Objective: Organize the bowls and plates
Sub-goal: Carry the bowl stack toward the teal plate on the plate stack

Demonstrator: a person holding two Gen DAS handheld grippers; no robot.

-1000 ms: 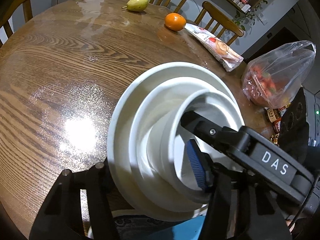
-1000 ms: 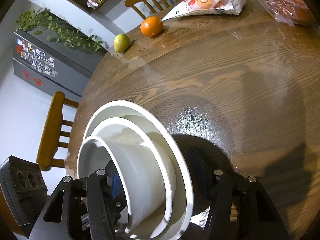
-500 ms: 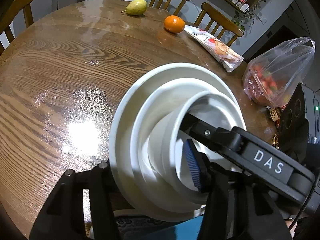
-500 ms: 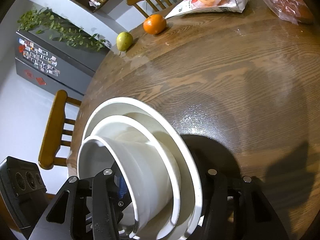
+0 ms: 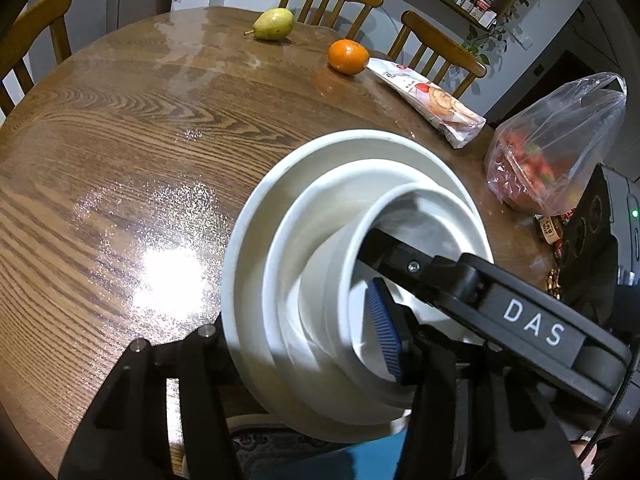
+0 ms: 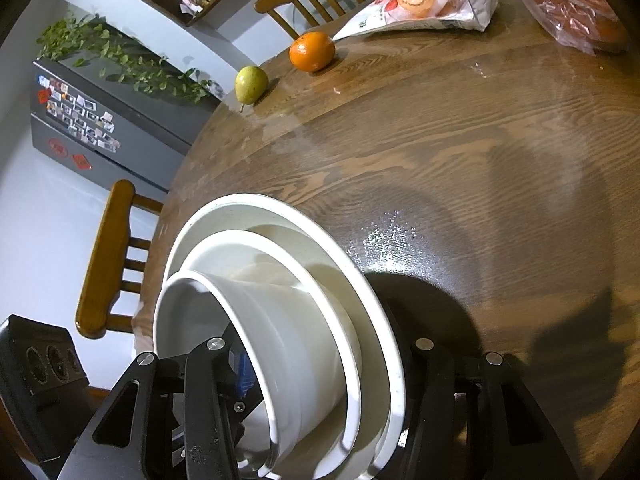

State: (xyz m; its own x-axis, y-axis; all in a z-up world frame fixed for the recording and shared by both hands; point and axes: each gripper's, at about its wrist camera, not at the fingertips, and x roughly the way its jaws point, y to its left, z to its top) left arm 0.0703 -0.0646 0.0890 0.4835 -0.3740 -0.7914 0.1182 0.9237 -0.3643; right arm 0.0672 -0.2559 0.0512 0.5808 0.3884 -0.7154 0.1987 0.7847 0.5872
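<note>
A nested white stack fills the near part of both views: a wide plate [image 5: 256,216] [image 6: 360,280], a shallower dish [image 5: 304,216] [image 6: 320,280] in it, and a deep bowl [image 5: 340,272] [image 6: 280,328] on top. The stack is tilted and held above the round wooden table [image 5: 120,140] [image 6: 480,160]. My left gripper [image 5: 304,340] is shut across one side of the stack, one finger under the plate, the blue pad inside the bowl. My right gripper [image 6: 320,364] is shut across the opposite side in the same way.
At the table's far side lie a pear [image 5: 274,24] [image 6: 251,83], an orange [image 5: 348,56] [image 6: 312,51], a snack packet [image 5: 432,100] [image 6: 424,4] and a clear bag of red produce [image 5: 556,152] [image 6: 568,0]. Wooden chairs [image 5: 332,0] [image 6: 116,256] ring the table.
The tilted stack and both grippers have drawn back a little toward the near table edge; more bare table shows ahead. Both grips are unchanged.
</note>
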